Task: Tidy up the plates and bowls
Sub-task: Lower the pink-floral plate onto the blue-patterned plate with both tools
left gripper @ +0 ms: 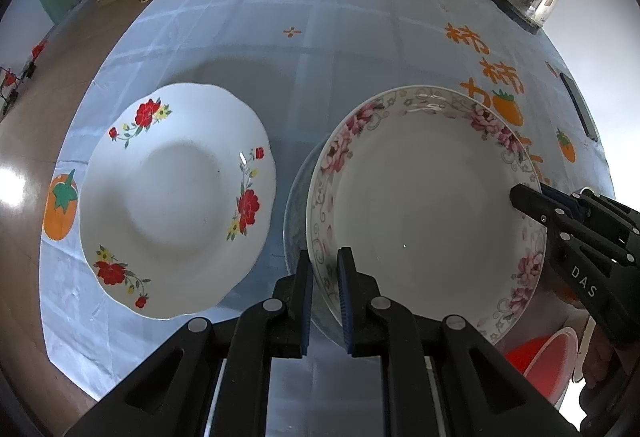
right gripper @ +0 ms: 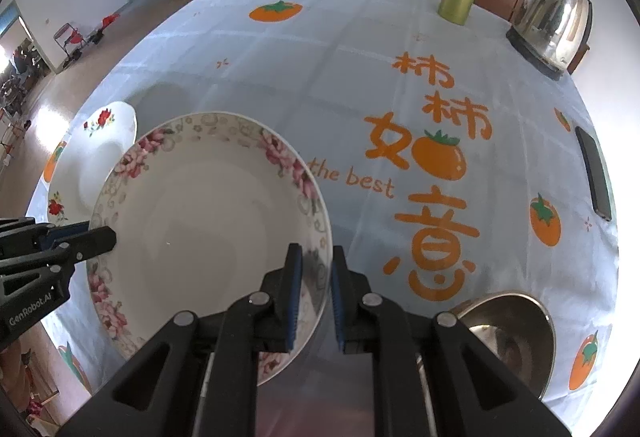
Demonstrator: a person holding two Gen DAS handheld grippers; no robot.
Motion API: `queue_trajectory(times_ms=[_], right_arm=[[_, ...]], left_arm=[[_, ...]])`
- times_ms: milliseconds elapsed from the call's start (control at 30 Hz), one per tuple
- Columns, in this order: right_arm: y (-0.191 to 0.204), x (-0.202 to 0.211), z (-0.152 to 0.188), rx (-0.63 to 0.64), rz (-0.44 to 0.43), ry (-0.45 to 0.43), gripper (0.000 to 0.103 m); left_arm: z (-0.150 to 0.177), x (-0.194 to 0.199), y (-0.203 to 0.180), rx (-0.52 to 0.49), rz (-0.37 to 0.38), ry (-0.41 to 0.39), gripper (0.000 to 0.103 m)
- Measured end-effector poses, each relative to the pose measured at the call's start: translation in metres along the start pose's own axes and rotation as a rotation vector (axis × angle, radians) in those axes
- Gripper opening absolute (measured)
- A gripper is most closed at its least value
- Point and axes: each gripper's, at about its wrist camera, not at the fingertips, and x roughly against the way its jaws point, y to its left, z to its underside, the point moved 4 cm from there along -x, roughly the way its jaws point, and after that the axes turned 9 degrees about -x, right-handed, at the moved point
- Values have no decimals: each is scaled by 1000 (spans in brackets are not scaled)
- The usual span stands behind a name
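Gripped the pink-flowered plate (left gripper: 424, 197) by opposite rims, left gripper (left gripper: 325, 297) and right gripper (right gripper: 313, 297) each clamped astride its edge.

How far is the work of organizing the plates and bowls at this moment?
Little looks finished. In hand: both grippers, left and right, have their jaws on opposite rims of the pink-flowered plate, which seems lifted. Left to do: the red-flowered plate lies alone on the tablecloth, the steel bowl sits apart, and a red bowl is at the edge.
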Motion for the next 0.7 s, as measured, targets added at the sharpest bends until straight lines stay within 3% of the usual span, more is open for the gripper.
queue_trajectory(times_ms=[700], right_arm=[[3, -9, 3, 21, 12, 18, 14]], left_arm=[[2, -6, 3, 13, 12, 3, 13]])
